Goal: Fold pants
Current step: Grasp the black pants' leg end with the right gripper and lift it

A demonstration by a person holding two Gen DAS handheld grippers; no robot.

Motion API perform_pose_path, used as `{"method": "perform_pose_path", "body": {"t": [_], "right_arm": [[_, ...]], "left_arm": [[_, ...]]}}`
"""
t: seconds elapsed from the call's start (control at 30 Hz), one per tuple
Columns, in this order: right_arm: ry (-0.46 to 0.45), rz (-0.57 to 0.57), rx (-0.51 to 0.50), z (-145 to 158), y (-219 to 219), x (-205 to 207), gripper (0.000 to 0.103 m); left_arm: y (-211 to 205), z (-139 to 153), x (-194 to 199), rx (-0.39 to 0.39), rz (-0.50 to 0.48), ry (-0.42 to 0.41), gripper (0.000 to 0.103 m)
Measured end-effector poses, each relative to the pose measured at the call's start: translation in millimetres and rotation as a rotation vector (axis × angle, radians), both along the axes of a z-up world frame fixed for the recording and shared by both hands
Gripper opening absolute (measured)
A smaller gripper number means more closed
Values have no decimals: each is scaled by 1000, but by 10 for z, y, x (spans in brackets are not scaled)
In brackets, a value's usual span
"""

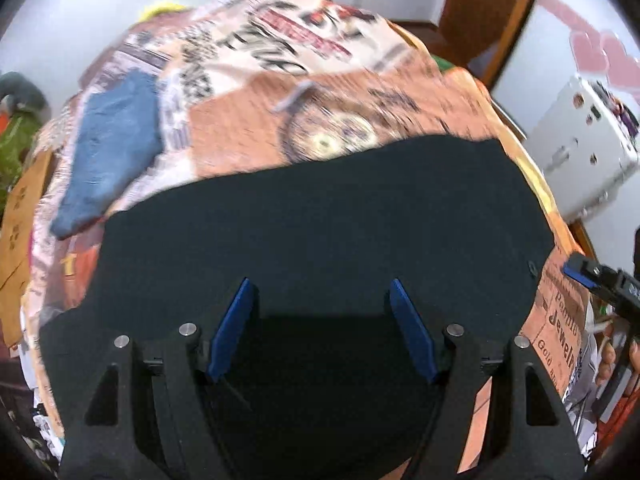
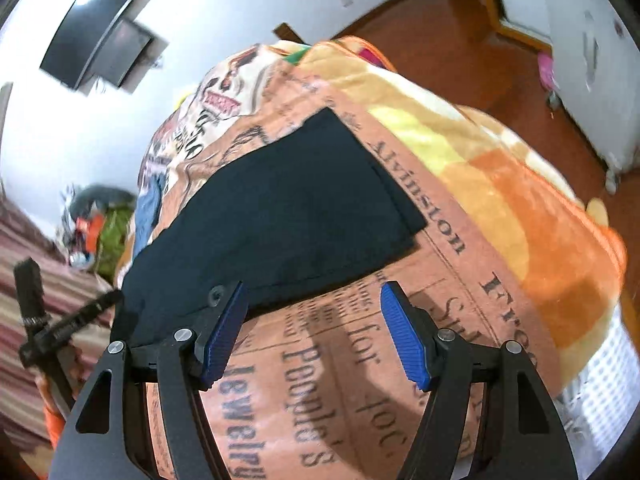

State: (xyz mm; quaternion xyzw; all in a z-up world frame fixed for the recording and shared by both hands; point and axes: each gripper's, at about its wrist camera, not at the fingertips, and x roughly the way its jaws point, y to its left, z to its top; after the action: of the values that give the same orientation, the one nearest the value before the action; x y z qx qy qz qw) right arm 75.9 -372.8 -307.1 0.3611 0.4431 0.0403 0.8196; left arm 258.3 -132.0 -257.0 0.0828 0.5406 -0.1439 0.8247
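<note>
Black pants [image 1: 320, 232] lie flat and folded on a bed covered by a printed blanket [image 1: 248, 120]. My left gripper [image 1: 322, 292] hangs open above the pants, its blue pads apart and nothing between them. In the right wrist view the same pants [image 2: 280, 216] stretch away to the upper right. My right gripper [image 2: 312, 300] is open over the blanket [image 2: 440, 240], beside the pants' near edge; its left pad [image 2: 224, 328] overlaps that edge in the picture. The right gripper [image 1: 600, 276] also shows at the right rim of the left wrist view.
A blue garment [image 1: 112, 148] lies on the blanket at the far left. A white cabinet [image 1: 580, 148] stands right of the bed on a wooden floor [image 2: 460, 32]. A dark screen [image 2: 100, 48] hangs on the wall. A cluttered pile [image 2: 96, 232] sits left of the bed.
</note>
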Motion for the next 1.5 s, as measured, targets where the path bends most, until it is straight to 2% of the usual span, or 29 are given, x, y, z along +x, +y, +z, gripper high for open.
{"method": "perform_pose_path", "body": {"t": [0.07,0.17,0.33,0.47,0.57,0.6,0.77,0.83,1.03,1.37,1.5], "right_arm": [[14,-19,29,-105,-39,28,65],[-8,-39,53,-164,-101,29,65],[-40,-61,39,-248,-161,126,65],[-58,-76,27,-261,-197,152,64],[-47,-91,-5,-276,-239,186,45],[-43,-98,-12,-282,-257,183,35],[-58,-102,-25,-257,-281,119,23],[-70,-91,-65,-187,-225,127,19],[-164,-73,-161,229,-120,106,18],[-359,13,-178,1076,218,235,17],[-427,77,-216,1366,480,353,17]], "left_arm": [[-130,-120,-6,12,-26,31,71],[-251,-201,-43,43,-44,28,80],[-337,-252,-10,26,-37,41,90],[-380,-274,-11,32,-32,36,94],[-382,-284,-5,32,-33,35,94],[-382,-285,-6,32,-33,34,95],[-379,-287,-8,32,-34,33,95],[-381,-287,-10,33,-34,33,95],[-361,-192,-41,33,-26,3,95],[-19,292,-149,-105,38,-96,95],[178,379,-226,-152,73,-112,95]]}}
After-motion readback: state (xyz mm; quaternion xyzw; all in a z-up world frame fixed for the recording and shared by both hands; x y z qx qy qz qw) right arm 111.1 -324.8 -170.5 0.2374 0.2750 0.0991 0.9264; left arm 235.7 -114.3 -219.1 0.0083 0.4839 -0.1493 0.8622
